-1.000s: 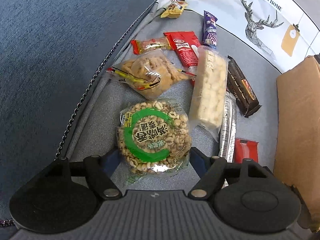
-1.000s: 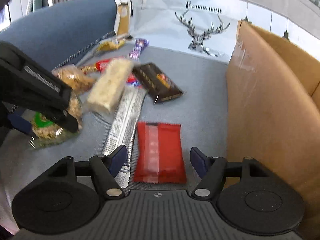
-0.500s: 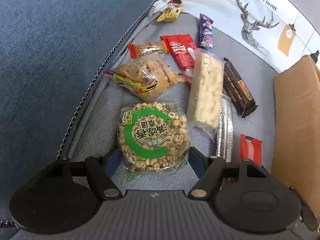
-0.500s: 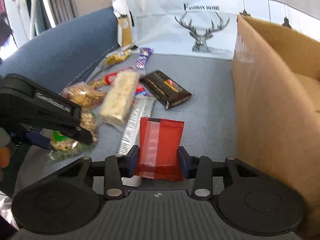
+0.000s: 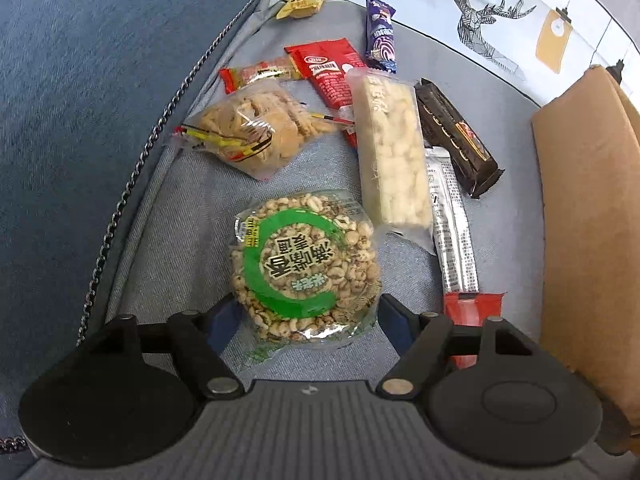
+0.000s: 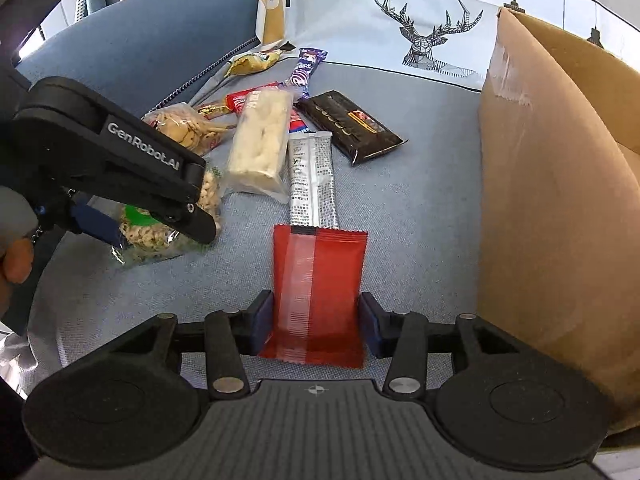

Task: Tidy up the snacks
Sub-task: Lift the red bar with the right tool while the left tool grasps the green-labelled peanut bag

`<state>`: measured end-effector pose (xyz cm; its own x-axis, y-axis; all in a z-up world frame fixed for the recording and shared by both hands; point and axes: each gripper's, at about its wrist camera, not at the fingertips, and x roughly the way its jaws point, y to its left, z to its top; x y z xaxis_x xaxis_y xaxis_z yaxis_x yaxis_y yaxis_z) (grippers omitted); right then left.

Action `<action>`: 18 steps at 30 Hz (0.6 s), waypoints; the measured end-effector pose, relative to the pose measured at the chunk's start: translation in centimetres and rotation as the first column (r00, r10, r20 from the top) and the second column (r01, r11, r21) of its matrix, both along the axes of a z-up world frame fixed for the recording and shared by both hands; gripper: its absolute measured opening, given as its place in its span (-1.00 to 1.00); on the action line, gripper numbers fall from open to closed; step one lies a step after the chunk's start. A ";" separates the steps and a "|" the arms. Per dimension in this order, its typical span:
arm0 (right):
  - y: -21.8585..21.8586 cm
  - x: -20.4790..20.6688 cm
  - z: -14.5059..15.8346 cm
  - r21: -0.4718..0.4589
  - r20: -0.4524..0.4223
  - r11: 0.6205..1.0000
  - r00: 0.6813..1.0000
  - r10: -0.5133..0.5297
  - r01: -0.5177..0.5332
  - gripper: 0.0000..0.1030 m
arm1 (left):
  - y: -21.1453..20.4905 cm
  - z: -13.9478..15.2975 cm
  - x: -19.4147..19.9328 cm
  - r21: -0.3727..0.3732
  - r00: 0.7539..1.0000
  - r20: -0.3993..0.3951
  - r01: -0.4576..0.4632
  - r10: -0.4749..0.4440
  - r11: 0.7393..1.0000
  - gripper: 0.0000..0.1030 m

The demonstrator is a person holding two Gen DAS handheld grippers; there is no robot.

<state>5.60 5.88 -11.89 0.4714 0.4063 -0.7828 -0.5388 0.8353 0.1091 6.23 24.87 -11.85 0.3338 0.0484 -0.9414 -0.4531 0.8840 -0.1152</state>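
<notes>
In the left wrist view we lose most of the red packet (image 5: 472, 312) behind the left gripper's (image 5: 306, 320) right finger; only its top end shows. The box (image 5: 580, 240) runs off the right edge. In the right wrist view the left gripper (image 6: 140, 220) covers much of the round puffed-grain pack (image 6: 160, 236), and the box's (image 6: 560, 200) interior is cut off. Print on the silver bar (image 6: 312, 180) is too small for us to read.
</notes>
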 end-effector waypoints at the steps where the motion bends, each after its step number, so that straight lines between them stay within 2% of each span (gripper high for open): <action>1: 0.1 -0.1 -0.1 -0.002 0.007 1.000 1.000 0.003 -0.003 -0.10 | 0.0 0.1 0.1 -0.002 1.000 0.005 -0.005 0.005 1.000 0.47; 5: -0.4 -0.2 0.5 0.034 0.027 0.999 1.000 -0.008 0.008 -0.14 | 0.2 1.0 -0.1 -0.005 0.998 0.056 -0.028 0.028 1.000 0.45; 9: -0.9 -0.8 2.3 0.079 0.102 0.997 0.995 0.000 -0.008 -0.15 | 0.1 2.7 -0.8 0.009 0.989 0.146 -0.032 0.030 0.999 0.42; 13: -1.8 -1.4 5.3 0.136 0.172 0.991 0.985 -0.017 -0.006 -0.15 | 0.2 4.5 -1.6 0.011 0.971 0.236 -0.051 0.047 0.999 0.41; 18: -4.6 -1.2 10.4 0.218 0.255 0.976 0.964 -0.073 0.016 -0.15 | -0.8 7.0 -2.4 0.012 0.935 0.349 -0.067 0.059 0.998 0.41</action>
